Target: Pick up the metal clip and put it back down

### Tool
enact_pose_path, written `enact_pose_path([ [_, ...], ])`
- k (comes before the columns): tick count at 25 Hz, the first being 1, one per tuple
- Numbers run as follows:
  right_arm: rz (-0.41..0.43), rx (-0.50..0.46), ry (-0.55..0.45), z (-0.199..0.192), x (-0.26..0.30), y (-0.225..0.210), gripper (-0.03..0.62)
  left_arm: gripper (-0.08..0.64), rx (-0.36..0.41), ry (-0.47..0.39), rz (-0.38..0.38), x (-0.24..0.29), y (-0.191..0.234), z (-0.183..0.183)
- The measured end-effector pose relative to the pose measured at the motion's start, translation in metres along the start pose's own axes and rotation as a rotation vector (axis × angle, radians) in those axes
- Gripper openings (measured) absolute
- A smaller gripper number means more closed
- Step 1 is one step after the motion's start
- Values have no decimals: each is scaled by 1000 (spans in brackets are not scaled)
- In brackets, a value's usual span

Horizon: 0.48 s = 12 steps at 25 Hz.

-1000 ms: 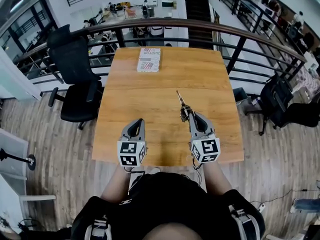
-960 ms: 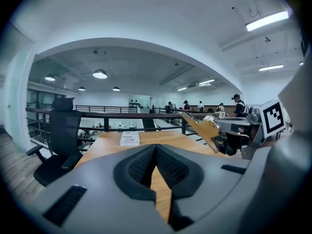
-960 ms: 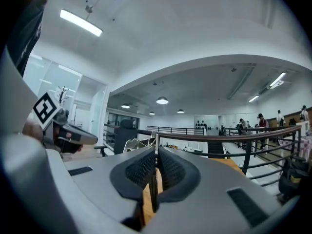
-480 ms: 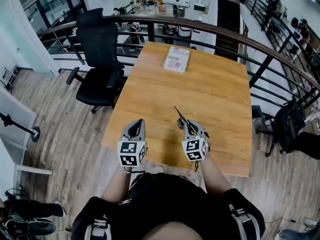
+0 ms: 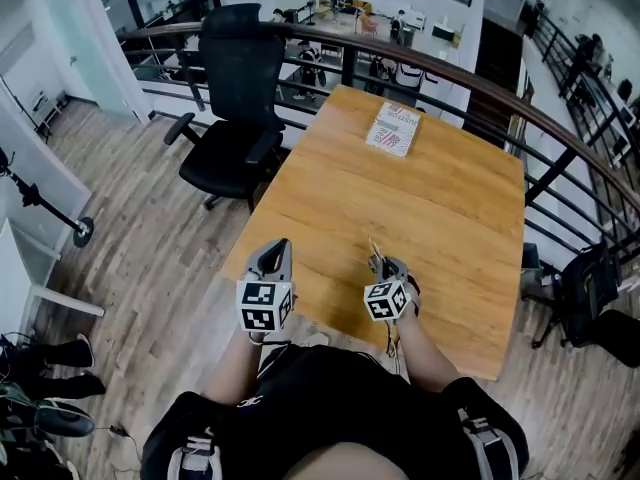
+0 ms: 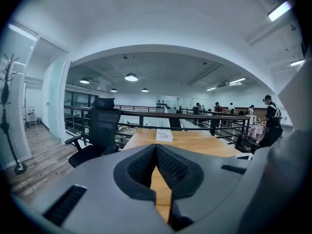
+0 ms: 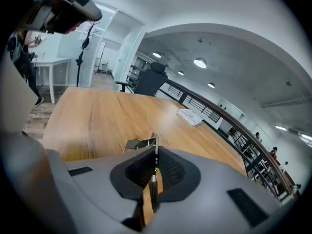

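A thin metal clip sticks out of my right gripper, low over the near part of the wooden table. In the right gripper view the gripper is shut on the clip: one flat handle sits pinched between the pads and the silver body pokes out past the tips to the left. My left gripper hovers at the table's near left edge. Its pads meet at the tip with nothing between them, as the left gripper view shows.
A red-and-white booklet lies at the table's far end. A black office chair stands off the far left corner. A dark railing runs behind and to the right of the table. Wooden floor lies to the left.
The right gripper has come down and back toward the table's near edge with the clip, rolling as it went. The head view has swung, so table and chair sit further right.
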State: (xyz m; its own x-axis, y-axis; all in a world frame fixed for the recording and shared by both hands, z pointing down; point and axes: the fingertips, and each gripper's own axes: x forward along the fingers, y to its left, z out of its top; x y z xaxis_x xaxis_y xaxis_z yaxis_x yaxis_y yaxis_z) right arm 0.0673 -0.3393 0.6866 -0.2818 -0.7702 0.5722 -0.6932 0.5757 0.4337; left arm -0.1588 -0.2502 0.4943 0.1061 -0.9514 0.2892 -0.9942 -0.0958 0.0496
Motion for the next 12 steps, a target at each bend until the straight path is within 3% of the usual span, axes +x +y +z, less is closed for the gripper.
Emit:
enact_pose_path([
  [4, 35, -29, 88, -21, 12, 20, 23, 12, -11, 5, 18, -6, 7, -4],
  [8, 32, -88, 104, -32, 20, 30, 25, 12, -13, 15, 26, -9, 8, -10],
  [10, 93, -89, 126, -34, 27, 40, 52, 12, -14, 18, 27, -8, 8, -11],
  [12, 186, -24, 162, -35, 32, 51, 120, 12, -15, 19, 23, -6, 8, -11],
])
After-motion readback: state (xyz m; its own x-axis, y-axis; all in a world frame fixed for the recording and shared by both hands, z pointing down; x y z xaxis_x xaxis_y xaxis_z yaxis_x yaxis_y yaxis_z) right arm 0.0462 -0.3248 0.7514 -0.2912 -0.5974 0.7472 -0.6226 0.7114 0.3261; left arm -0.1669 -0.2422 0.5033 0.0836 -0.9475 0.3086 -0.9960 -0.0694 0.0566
